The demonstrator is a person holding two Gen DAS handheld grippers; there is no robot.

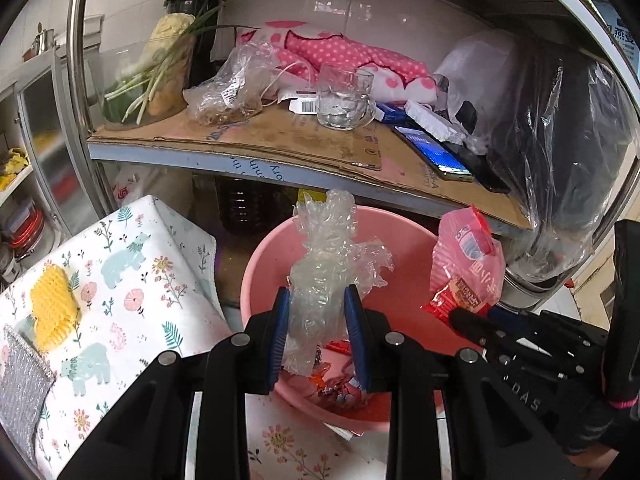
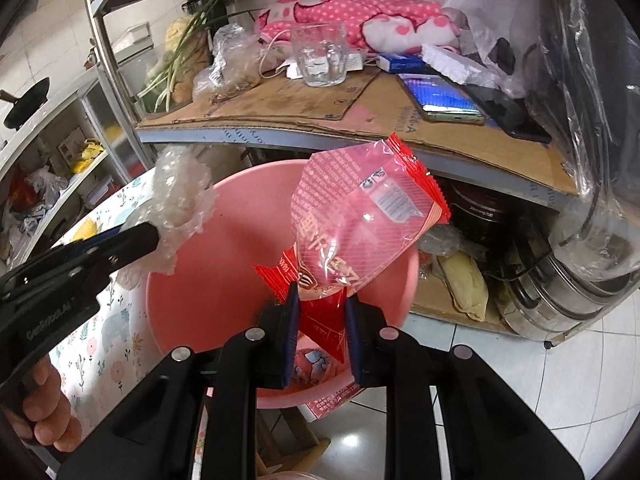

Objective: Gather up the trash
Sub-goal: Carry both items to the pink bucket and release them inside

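The left gripper [image 1: 318,312] is clenched on a wad of clear film [image 1: 326,256], its blue pads [image 1: 280,332] pressing the crumpled plastic from both sides, jaws only part-way apart because the wad fills them. The film stands up out of the jaws, above the pink basin [image 1: 272,256]. The right gripper [image 2: 322,308] is likewise closed on a red wrapper [image 2: 360,208], pinching its lower end so the flat, half-transparent packet rises tilted over the basin's far rim. In the right wrist view the left gripper reaches in from the left with the film at the basin's near-left edge, the two loads apart, neither touching the basin. Inside the basin lie a few small wrappers [image 1: 340,390], red and orange, though the jaws hide most of the bottom and I cannot tell how many. Left of the basin is a floral cloth [image 1: 120,280] with a yellow sponge [image 1: 54,304] and a grey scourer [image 1: 22,392] on it. Behind and above runs a shelf [image 1: 256,156] lined with cardboard [image 1: 280,132], carrying a glass [image 1: 344,100], a clear bag [image 1: 232,88], greens [image 1: 156,76], a pink dotted cloth [image 1: 344,52] and a phone [image 1: 434,154]. Right of the basin, a steel pot [image 2: 560,300] stands on the tiled floor [image 2: 580,368].
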